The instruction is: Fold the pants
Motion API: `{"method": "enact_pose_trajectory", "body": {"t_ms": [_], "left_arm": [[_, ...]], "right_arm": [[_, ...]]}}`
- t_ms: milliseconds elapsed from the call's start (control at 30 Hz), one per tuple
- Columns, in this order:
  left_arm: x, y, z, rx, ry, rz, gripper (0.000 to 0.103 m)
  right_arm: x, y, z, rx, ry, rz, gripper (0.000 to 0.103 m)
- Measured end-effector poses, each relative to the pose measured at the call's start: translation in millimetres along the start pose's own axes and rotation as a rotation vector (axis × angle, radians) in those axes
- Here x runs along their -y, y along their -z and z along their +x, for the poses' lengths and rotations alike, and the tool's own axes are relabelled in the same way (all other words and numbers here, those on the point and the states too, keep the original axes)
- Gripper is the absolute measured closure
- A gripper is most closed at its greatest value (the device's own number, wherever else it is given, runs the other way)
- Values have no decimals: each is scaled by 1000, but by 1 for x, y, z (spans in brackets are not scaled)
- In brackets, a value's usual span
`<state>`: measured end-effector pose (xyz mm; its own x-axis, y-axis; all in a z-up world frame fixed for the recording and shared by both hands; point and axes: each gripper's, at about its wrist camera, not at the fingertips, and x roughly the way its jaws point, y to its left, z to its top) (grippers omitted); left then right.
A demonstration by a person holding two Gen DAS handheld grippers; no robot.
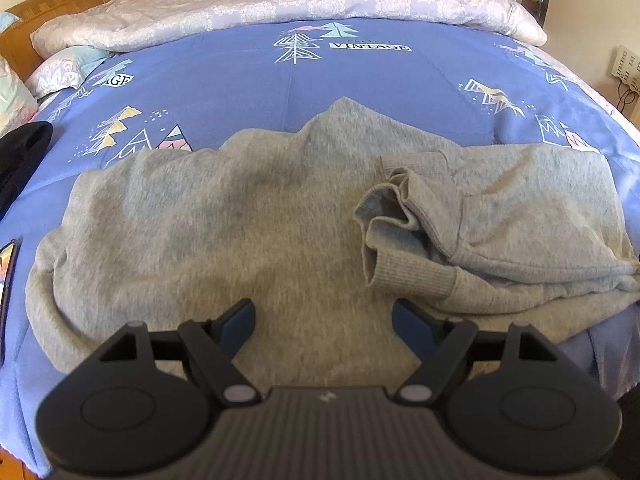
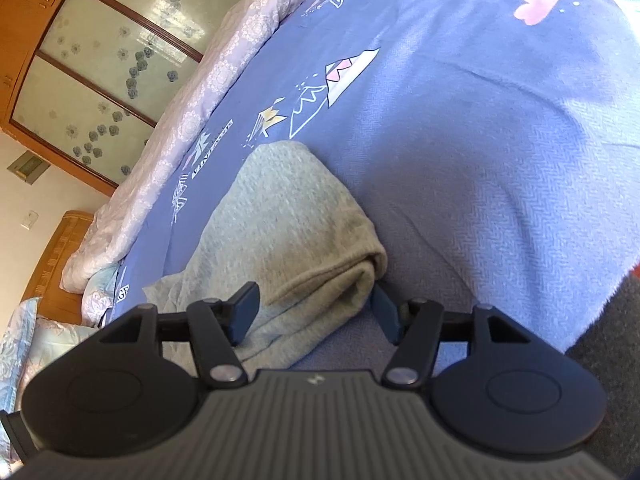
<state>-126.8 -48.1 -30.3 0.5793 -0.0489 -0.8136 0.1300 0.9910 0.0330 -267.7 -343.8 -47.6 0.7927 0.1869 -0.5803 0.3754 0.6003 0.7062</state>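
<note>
The blue bedsheet [image 1: 240,80] carries printed trees and mountains and one legible label, "VINTAGE", at twelve o'clock in the left wrist view; a second, partly covered copy at ten o'clock shows only "GE". No brand marking is readable on the garment. The grey pants [image 1: 224,216] lie on the sheet near the bed's close edge, soft fleece-like knit, folded over with layered edges; two ribbed cuffs [image 1: 400,216] rest bunched on top at three o'clock. A pale floral quilt [image 1: 320,4] lies along the far side of the bed, and a dark garment [image 1: 24,156] lies at nine o'clock. The left gripper [image 1: 323,320] is above the fabric, jaws wide, nothing between them. The right gripper [image 2: 316,312] has its jaws parted astride the folded corner of the pants, pads not pressing it.
</note>
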Motion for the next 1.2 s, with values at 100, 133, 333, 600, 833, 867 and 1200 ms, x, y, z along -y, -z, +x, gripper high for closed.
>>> {"method": "enact_pose_trajectory", "body": {"t_ms": [100,133,333,600,833,867,1200], "left_arm": [[2,0,1,-3,-7,6,24],[3,0,1,-4,-9,8,24],[4,0,1,-9,-18,16,22],[-10,-17,-24,30,4,-25,24],[25,-73,-46,97,134,62,24],[37,-81,-44,91,162,88,24],[178,-117,-1,-49,298,362,14]], "right_arm": [[-1,-3,5,-1,-5,1,39],[-3,-3,7,-2,-5,-8,39],[-13,0,14,-25,-35,-40,38],[6,-3,6,-38,-85,38,40],[21,-9,-8,3,-95,91,39],[22,-10,-6,2,-98,93,39],[-23,6,13,30,-5,-261,80]]}}
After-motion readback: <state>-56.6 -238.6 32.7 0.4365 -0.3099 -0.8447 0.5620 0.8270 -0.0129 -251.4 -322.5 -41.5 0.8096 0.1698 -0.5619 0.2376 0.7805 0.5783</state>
